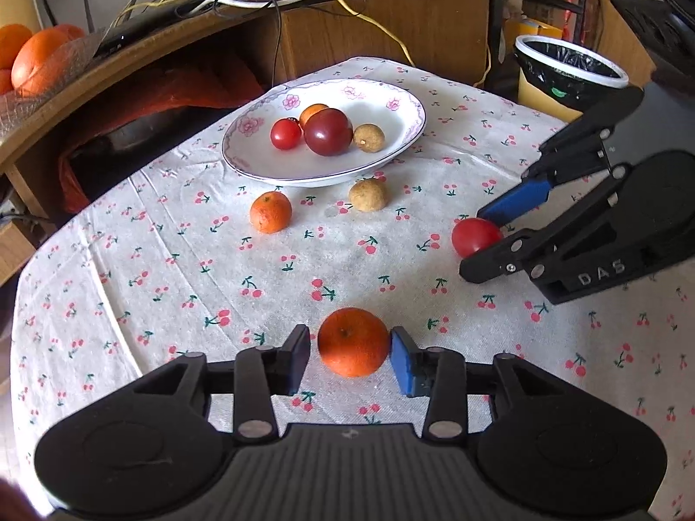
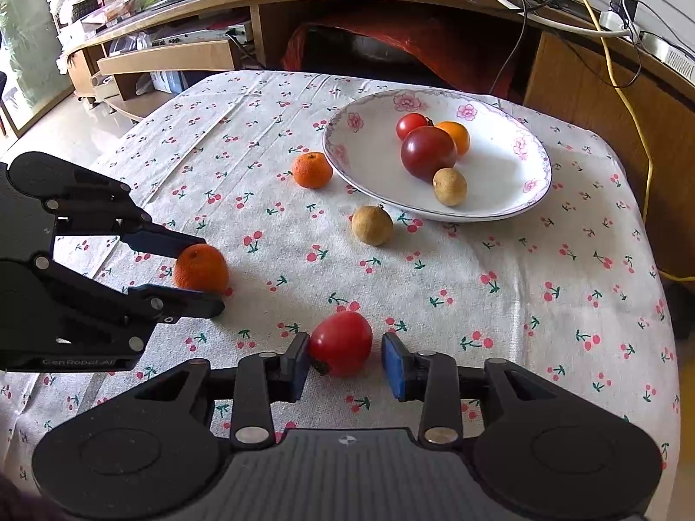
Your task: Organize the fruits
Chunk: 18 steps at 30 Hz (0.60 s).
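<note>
My left tool (image 1: 349, 354) brackets the orange (image 1: 352, 342), right tool (image 2: 345, 358) the tomato (image 2: 341, 343) (both spread); either fruit could roll off-centre.

cherry-print tablecloth (image 1: 278, 286) | lined bin (image 1: 564, 74) | wooden desk (image 2: 391, 4) | yellow cable (image 2: 625, 87)

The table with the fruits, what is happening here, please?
A person is sorting fruit with two handheld grippers. The left gripper is open around an orange on the tablecloth; one pad touches it, the other is just clear. The right gripper is open around a red tomato, also not yet clamped. The plate already holds two tomatoes, a small orange and a brown fruit. Another orange and another brown fruit wait on the cloth beside it.
</note>
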Each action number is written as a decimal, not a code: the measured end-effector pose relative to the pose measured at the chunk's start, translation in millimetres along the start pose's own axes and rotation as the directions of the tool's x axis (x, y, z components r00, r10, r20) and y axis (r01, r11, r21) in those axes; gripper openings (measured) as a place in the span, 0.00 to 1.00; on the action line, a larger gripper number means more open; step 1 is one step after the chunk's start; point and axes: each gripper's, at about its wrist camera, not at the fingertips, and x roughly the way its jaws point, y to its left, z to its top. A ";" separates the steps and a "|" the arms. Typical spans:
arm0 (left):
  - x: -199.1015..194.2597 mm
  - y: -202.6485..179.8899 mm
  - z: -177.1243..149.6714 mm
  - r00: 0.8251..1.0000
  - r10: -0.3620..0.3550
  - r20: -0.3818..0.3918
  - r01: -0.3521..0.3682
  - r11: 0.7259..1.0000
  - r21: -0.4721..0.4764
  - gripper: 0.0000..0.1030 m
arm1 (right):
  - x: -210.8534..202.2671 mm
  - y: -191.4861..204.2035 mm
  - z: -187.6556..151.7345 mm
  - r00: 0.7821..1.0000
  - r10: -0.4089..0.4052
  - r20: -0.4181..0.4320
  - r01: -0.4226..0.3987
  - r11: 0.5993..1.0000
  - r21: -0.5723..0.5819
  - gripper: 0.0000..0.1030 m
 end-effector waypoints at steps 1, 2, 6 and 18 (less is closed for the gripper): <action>-0.5 0.5 -1.0 1.000 0.001 0.002 -0.001 1.000 0.003 0.49 | 0.1 -0.4 0.2 1.000 -0.003 -0.002 0.003 1.000 -0.001 0.35; -0.7 1.3 -2.0 1.000 0.000 0.003 0.000 1.000 0.001 0.50 | 0.3 -0.5 0.4 1.000 -0.005 -0.008 0.005 1.000 -0.004 0.37; -0.3 4.8 -3.0 1.000 -0.005 0.006 0.005 1.000 -0.012 0.53 | -0.1 -0.7 -0.8 1.000 -0.001 -0.008 0.001 1.000 -0.007 0.38; 0.0 3.8 -2.4 1.000 -0.002 0.006 0.002 1.000 -0.013 0.52 | 0.6 5.1 2.5 1.000 0.021 -0.005 -0.021 1.000 -0.016 0.37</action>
